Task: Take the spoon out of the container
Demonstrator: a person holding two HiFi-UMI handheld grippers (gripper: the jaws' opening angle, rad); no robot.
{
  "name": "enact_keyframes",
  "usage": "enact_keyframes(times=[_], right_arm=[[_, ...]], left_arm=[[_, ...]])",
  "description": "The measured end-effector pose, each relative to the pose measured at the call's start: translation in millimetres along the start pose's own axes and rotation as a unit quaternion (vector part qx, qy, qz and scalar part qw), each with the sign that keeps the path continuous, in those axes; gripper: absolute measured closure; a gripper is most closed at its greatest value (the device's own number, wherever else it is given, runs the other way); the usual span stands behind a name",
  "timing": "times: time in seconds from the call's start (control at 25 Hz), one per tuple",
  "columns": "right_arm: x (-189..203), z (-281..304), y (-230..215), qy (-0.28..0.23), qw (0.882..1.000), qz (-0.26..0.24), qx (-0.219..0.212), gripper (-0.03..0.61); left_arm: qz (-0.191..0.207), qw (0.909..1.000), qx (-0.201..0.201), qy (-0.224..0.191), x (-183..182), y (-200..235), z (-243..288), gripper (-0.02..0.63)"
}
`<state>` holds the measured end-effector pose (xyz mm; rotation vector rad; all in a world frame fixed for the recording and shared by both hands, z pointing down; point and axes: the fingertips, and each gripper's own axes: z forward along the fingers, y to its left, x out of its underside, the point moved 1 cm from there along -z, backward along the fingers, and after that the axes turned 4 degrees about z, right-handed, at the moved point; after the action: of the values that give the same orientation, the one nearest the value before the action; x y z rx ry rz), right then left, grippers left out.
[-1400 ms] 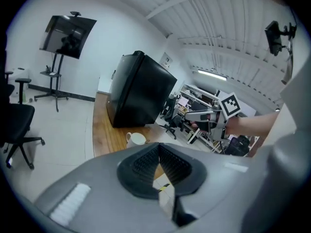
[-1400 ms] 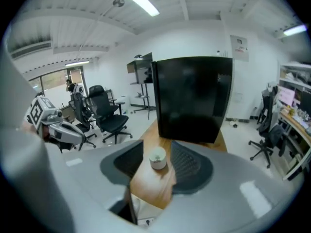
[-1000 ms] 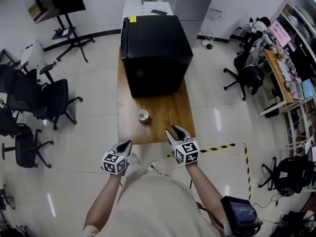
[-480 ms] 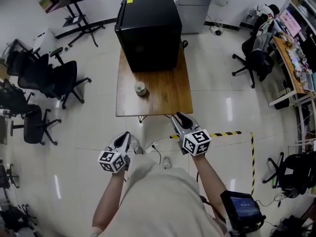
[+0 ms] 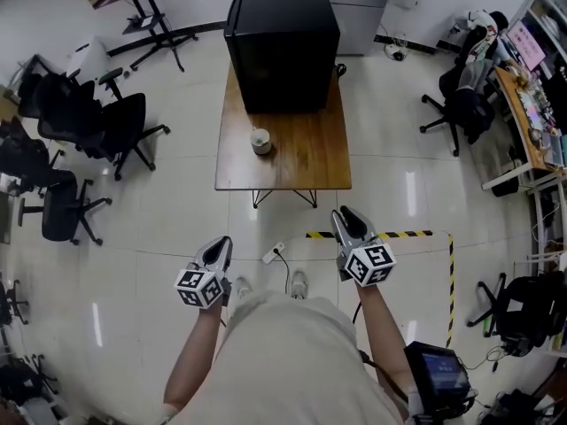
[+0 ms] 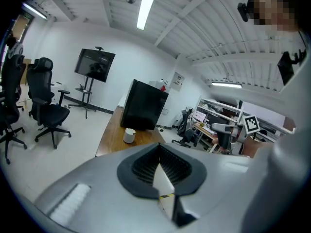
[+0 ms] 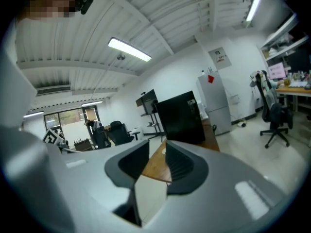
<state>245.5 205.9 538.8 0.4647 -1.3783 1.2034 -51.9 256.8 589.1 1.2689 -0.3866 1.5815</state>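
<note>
A small white container (image 5: 260,141) stands on the wooden table (image 5: 292,166), near its left side, in front of a black box (image 5: 283,47). I cannot make out a spoon in it from here. The same container (image 6: 129,135) shows far off in the left gripper view. Both grippers hang over the floor, well short of the table's near edge. My left gripper (image 5: 219,248) (image 6: 159,147) has its jaw tips together and holds nothing. My right gripper (image 5: 348,215) (image 7: 164,147) is closing, with a gap still showing and nothing between the jaws.
Black office chairs (image 5: 89,140) stand left of the table, and more chairs (image 5: 461,104) and desks to the right. A power strip and cable (image 5: 275,257) lie on the floor between the grippers. Yellow-black tape (image 5: 399,234) marks the floor at the right.
The table and container have drawn away towards the top of the head view. Both grippers now hang over bare floor instead of the table's edge. The right jaws have narrowed.
</note>
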Motion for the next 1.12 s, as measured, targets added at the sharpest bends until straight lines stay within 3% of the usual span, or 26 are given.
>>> enact_keyframes(times=[0.2, 0.36, 0.68, 0.8, 1.12], right_arm=[[22, -8, 21, 0.0, 0.999, 0.008, 0.036, 0.479], [42, -2, 26, 0.026, 0.998, -0.016, 0.063, 0.476], [59, 8, 54, 0.049, 0.995, -0.052, 0.075, 0.479], [71, 8, 59, 0.072, 0.991, -0.078, 0.083, 0.551], [83, 3, 49, 0.085, 0.988, -0.083, 0.095, 0.557]], left_arm=[[0.029, 0.9994, 0.009, 0.016, -10, 30, -23, 0.614], [0.018, 0.9995, 0.024, 0.009, -6, 45, -19, 0.614], [0.015, 0.9986, 0.038, 0.034, 8, 64, -31, 0.614], [0.016, 0.998, 0.042, 0.043, 15, 70, -32, 0.614], [0.018, 0.9963, 0.053, 0.065, 27, 61, -17, 0.614]])
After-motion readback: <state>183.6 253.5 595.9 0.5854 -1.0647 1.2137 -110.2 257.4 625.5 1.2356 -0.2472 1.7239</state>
